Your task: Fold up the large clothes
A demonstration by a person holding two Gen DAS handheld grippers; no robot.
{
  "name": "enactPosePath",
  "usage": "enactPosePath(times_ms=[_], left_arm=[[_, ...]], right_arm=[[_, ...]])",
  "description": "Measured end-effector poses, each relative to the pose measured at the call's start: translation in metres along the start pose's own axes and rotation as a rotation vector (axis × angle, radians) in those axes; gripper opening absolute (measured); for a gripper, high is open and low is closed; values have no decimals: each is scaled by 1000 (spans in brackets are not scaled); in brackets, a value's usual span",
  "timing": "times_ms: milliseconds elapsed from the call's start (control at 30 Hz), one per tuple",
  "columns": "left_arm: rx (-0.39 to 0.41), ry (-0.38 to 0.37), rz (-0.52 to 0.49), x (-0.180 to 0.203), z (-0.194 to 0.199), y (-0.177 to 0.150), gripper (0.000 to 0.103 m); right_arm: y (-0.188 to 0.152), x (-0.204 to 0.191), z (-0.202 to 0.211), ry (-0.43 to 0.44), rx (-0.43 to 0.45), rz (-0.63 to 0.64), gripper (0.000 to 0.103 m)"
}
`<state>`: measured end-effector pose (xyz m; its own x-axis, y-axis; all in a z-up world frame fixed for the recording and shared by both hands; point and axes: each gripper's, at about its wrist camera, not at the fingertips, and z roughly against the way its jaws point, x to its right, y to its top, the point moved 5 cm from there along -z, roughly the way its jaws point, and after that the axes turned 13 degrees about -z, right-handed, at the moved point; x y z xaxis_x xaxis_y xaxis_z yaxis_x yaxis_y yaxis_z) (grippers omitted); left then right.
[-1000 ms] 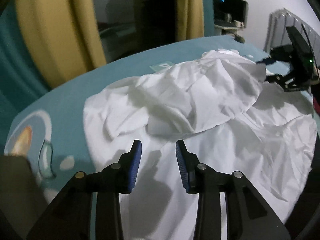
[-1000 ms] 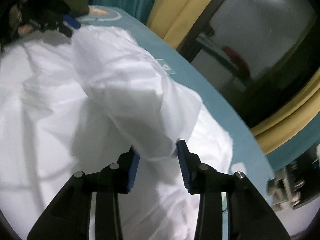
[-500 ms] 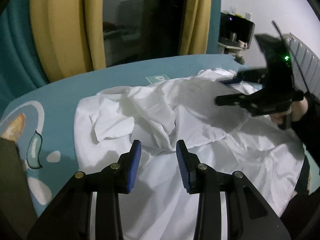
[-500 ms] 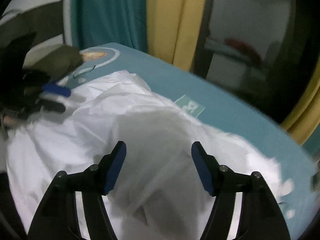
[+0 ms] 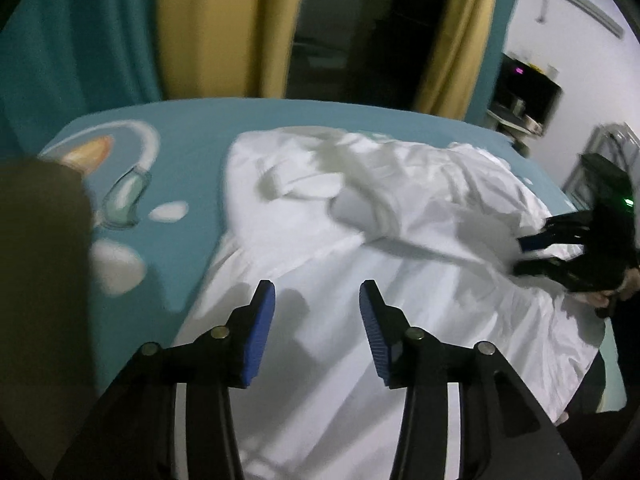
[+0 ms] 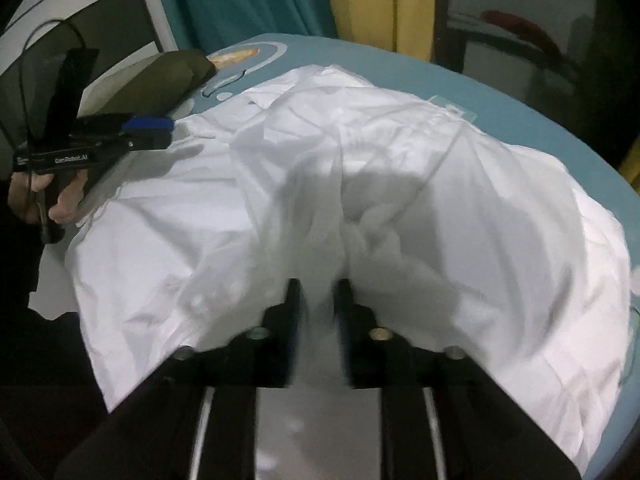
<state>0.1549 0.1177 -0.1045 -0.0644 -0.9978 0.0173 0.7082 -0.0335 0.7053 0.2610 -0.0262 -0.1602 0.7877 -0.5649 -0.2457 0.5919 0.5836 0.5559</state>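
Note:
A large white garment point(image 5: 420, 272) point(image 6: 500, 220) lies crumpled across a teal bed sheet point(image 5: 192, 140). My left gripper point(image 5: 316, 292) hovers over the garment's near left part. Its jaws are opening, with nothing between the blue pads. In the right wrist view the left gripper point(image 6: 160, 132) sits at the garment's far left edge. My right gripper point(image 6: 320, 292) has its fingers close together with a bunch of white cloth between them, and its jaws are opening. The picture there is blurred. In the left wrist view the right gripper point(image 5: 528, 254) is low on the garment's right edge.
An olive pillow point(image 6: 160, 76) point(image 5: 36, 260) lies at the head of the bed beside a printed pattern point(image 5: 124, 184). Teal and yellow curtains point(image 5: 224, 28) hang behind the bed. A dark shelf point(image 5: 528, 92) stands at the far right. A hand point(image 6: 60, 200) holds the left gripper.
The raised cloth has dropped and now lies flatter. My left gripper moved left and its jaws widened. The right gripper sank onto the garment, going from wide apart to narrow around a fold.

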Motion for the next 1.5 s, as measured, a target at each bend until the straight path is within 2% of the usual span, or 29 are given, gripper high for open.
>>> enactPosePath(times_ms=[33, 167, 300, 367, 433, 533, 667, 733, 833, 1000, 1167, 1200, 1233, 1267, 1333, 1367, 1433, 1500], left_arm=[[-2, 14, 15, -4, 3, -5, 47], [11, 51, 82, -14, 25, -27, 48], [2, 116, 97, -16, 44, -49, 57], [-11, 157, 107, -18, 52, -59, 57], [8, 165, 120, -17, 63, -67, 58], [9, 164, 140, -15, 70, -77, 60], [-70, 183, 88, -3, 61, -94, 62], [-129, 203, 50, 2, 55, -102, 62], [-139, 268, -29, 9, 55, -109, 64], [-140, 247, 36, 2, 57, -116, 66], [-126, 246, 24, 4, 61, -119, 65], [-123, 239, 17, 5, 61, -118, 62], [-120, 228, 8, 6, 62, -118, 53], [-116, 215, -5, 9, 63, -117, 36], [-114, 191, -18, 12, 64, -116, 12], [-113, 180, -16, 14, 65, -116, 9], [-106, 159, 2, 13, 67, -116, 7], [-88, 126, 35, 10, 70, -116, 7]], right_arm=[[-2, 0, 4, -7, 14, -4, 64], [-11, 6, 45, -48, 107, -55, 64], [-21, 36, 83, -173, 216, -178, 64], [-35, 59, 102, -282, 253, -247, 64], [-53, 79, 116, -375, 265, -307, 64], [-83, 109, 128, -428, 257, -438, 64], [-126, 134, 137, -516, 243, -578, 64], [-144, 141, 143, -527, 244, -625, 64], [-165, 143, 149, -523, 245, -669, 64], [-187, 147, 150, -531, 228, -704, 64], [-189, 144, 147, -546, 237, -671, 65], [-189, 142, 145, -554, 233, -650, 65], [-190, 139, 143, -558, 230, -635, 64], [-190, 135, 141, -568, 223, -606, 63], [-191, 125, 139, -554, 227, -577, 43], [-192, 121, 139, -547, 226, -570, 39], [-193, 112, 137, -522, 223, -554, 17], [-194, 105, 137, -489, 217, -550, 7]])
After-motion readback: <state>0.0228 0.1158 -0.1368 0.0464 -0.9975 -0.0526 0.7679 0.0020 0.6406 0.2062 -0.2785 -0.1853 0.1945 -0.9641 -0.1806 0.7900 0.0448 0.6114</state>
